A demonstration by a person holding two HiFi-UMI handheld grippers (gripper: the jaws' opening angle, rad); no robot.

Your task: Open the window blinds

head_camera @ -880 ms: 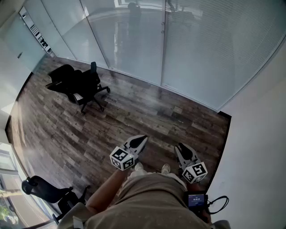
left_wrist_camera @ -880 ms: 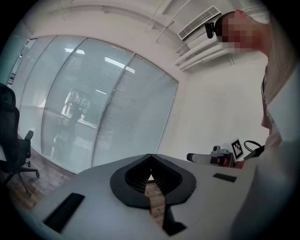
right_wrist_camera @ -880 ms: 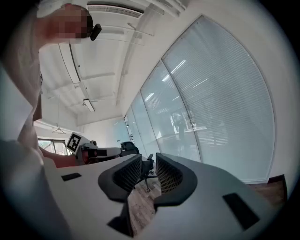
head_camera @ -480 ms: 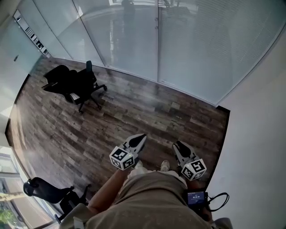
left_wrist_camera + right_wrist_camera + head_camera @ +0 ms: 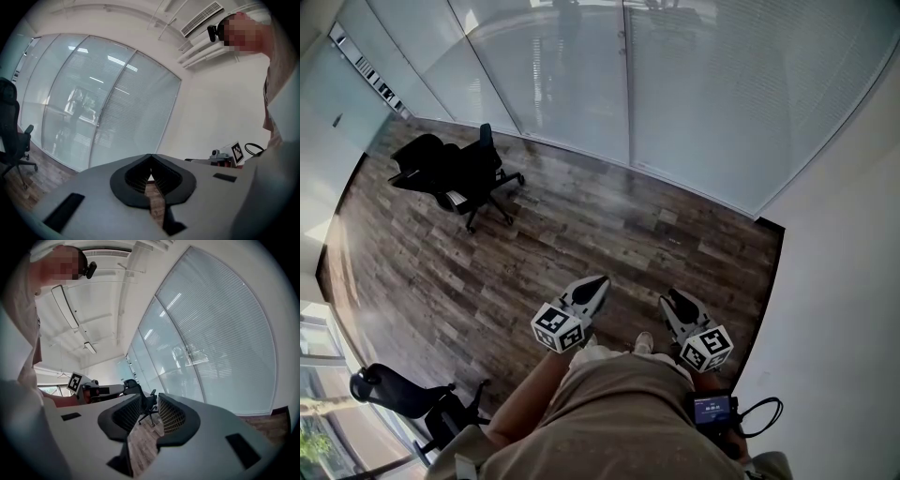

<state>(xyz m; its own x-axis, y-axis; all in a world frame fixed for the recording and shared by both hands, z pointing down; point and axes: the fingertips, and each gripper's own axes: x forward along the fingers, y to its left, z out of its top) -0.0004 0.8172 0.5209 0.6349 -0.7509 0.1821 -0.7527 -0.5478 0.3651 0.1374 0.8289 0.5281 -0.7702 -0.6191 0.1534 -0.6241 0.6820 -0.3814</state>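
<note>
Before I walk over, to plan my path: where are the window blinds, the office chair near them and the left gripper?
window blinds (image 5: 741, 94): head view, right panel's slats.
office chair (image 5: 455, 173): head view, its middle.
left gripper (image 5: 598, 283): head view, its closed tips.

The white slatted window blinds (image 5: 750, 94) stand along the far edge of the brown wood-plank floor (image 5: 581, 234). A black wheeled office chair (image 5: 455, 173) sits on the floor at left, near them. A second black office chair (image 5: 398, 396) sits nearer, at far left. A plain white wall (image 5: 844, 281) borders the floor's right.
</note>
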